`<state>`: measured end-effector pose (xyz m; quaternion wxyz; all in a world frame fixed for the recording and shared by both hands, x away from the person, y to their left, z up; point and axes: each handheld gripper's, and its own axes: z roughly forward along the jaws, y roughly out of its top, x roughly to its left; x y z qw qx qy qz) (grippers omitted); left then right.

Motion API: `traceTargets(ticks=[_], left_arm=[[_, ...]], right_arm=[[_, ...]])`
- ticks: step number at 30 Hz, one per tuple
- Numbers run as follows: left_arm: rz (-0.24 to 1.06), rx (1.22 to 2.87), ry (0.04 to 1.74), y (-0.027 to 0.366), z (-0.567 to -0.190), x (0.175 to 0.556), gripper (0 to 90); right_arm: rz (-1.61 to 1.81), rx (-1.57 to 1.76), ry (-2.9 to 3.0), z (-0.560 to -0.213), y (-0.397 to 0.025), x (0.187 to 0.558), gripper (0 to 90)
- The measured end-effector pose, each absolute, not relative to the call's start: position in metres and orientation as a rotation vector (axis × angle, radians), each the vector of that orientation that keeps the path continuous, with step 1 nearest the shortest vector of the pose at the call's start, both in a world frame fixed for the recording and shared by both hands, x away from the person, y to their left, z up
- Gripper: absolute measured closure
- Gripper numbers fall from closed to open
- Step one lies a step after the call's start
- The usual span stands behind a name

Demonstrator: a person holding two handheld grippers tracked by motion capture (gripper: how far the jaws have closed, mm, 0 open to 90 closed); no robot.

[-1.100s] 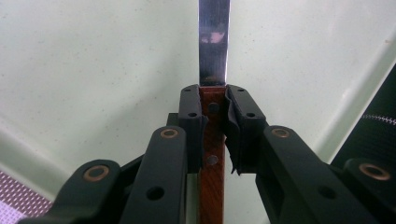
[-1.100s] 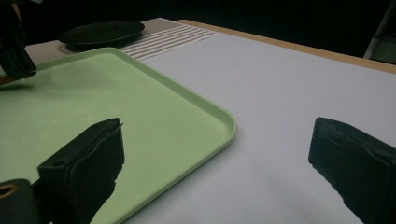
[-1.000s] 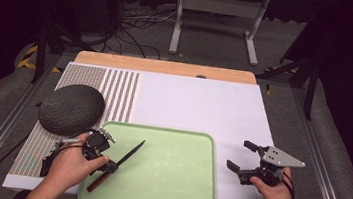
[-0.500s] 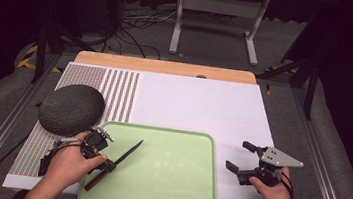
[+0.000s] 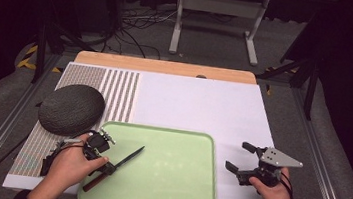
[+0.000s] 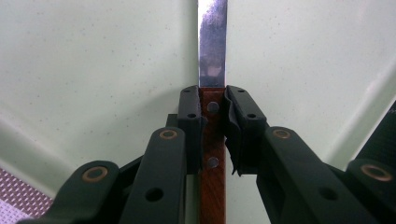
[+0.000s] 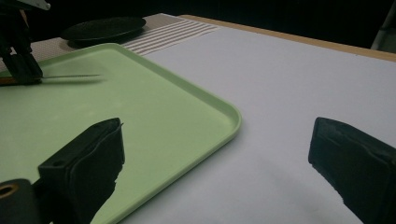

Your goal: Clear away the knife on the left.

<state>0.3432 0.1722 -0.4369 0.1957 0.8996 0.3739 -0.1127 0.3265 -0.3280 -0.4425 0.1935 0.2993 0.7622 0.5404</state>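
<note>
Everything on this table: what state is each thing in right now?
Knife: gripped by its wooden handle, blade over the tray.
Left gripper: shut on the knife.
Right gripper: open, holding nothing, right of the tray.
Green tray: flat on the table.
Dark plate: lying beside the tray.

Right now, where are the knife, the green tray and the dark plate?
knife point(image 5: 130, 156), high view, on the blade over the tray.
green tray point(image 5: 177, 167), high view, on its bare middle.
dark plate point(image 5: 72, 108), high view, on its centre, left of the tray.
</note>
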Motion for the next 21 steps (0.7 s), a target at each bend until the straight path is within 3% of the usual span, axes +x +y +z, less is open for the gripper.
traceTargets(ticks=[7,9,10,11,14,16,21], left_arm=[[-0.295,2.501,1.023,0.173,-0.431,0.341,65.7],[-0.284,2.496,1.016,0.173,-0.429,0.341,56.6],[-0.277,2.493,1.016,0.173,-0.429,0.34,56.6],[-0.262,2.49,1.007,0.173,-0.427,0.34,45.8],[-0.214,2.479,0.967,0.171,-0.422,0.338,39.6],[-0.164,2.473,0.922,0.17,-0.419,0.337,30.1],[-0.121,2.461,0.815,0.166,-0.415,0.333,26.4]], right_arm=[[1.516,0.839,2.141,-0.443,-0.328,0.326,4.3],[1.517,0.839,2.14,-0.442,-0.328,0.326,4.3],[1.517,0.838,2.14,-0.442,-0.328,0.326,4.3],[1.517,0.839,2.14,-0.442,-0.328,0.326,4.3],[1.516,0.838,2.141,-0.442,-0.328,0.326,4.3],[1.517,0.837,2.14,-0.442,-0.328,0.326,4.3],[1.515,0.837,2.14,-0.442,-0.328,0.326,4.3]])
